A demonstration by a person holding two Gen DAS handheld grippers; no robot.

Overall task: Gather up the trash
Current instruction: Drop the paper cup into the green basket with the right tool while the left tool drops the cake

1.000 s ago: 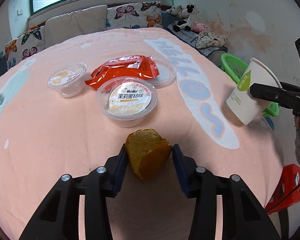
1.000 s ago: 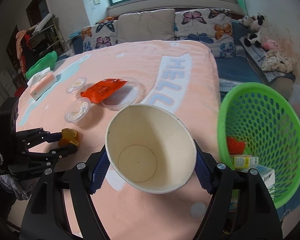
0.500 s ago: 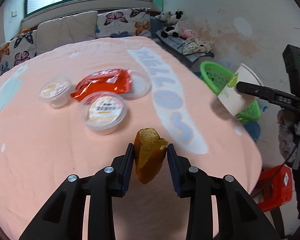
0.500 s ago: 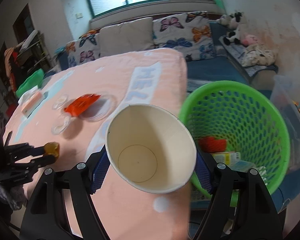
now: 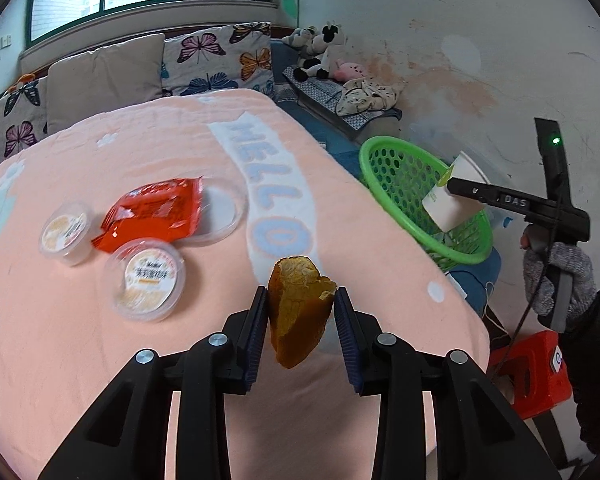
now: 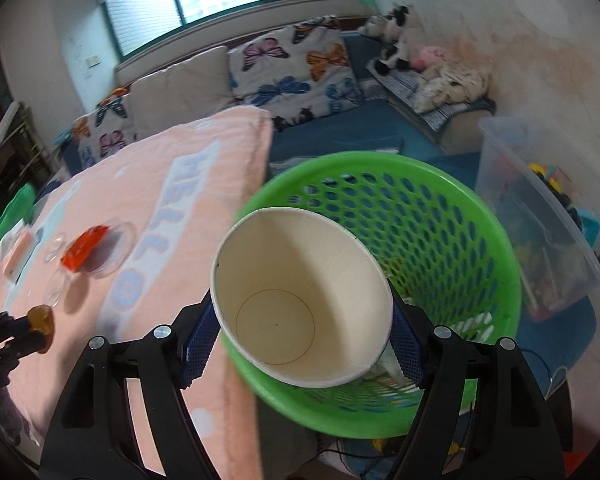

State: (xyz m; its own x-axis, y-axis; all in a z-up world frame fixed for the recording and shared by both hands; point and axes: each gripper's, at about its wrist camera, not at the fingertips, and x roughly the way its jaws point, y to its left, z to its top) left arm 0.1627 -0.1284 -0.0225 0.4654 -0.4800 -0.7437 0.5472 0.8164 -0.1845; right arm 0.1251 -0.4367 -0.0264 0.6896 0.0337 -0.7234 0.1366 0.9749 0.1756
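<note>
Paper cup (image 6: pixel 302 300) is clamped between the right gripper (image 6: pixel 300 336) pads, held over the green basket (image 6: pixel 496 236); basket contents are hidden behind the cup, only scraps glimpsed at 5 o'clock. Orange peel (image 5: pixel 300 316) is pinched tight in the left gripper (image 5: pixel 301 334), lifted clear of the pink cloth (image 5: pixel 60 360). At 10 o'clock of the peel lie a jelly cup (image 5: pixel 147 278) and a red wrapper (image 5: pixel 156 214), slightly blurred. A second ago the cup was over the cloth, and the peel rested on it.
</note>
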